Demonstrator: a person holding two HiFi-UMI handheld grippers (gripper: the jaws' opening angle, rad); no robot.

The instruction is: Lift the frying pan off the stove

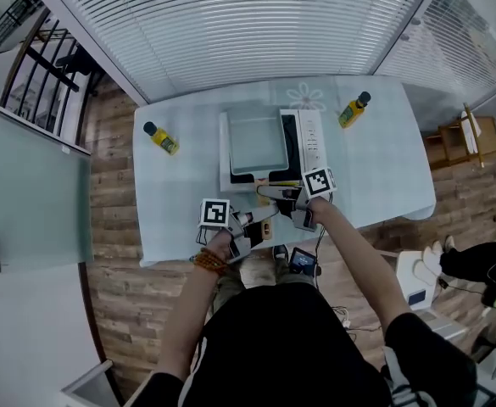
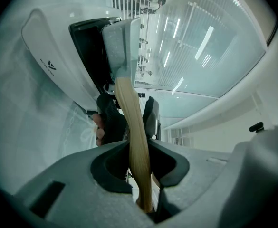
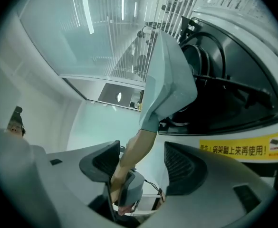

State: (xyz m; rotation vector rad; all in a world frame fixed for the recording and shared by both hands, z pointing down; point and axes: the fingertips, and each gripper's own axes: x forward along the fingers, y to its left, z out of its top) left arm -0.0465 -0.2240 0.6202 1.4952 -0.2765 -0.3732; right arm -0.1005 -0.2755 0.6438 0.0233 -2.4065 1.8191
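One frying pan [image 1: 256, 142], square and pale, sits at mid-desk [image 1: 175, 219] over the one stove [image 1: 313, 134]. Whether it rests on the burner or is already slightly raised cannot be settled from these views. Its wooden handle [image 2: 131, 127] runs lengthwise toward the near edge. The left tongs [image 1: 263, 220] are clenched on that handle near its free end. The right tongs [image 3: 143, 158] are released, straddling the handle nearer the pan. Yellow bottles number two: left bottle [image 1: 161, 138] by the left edge, right bottle [image 1: 353, 110] toward the far right corner.

Frying pan [image 1: 254, 141] lies over stove [image 1: 313, 138], between left bottle [image 1: 161, 139] and right bottle [image 1: 353, 110].
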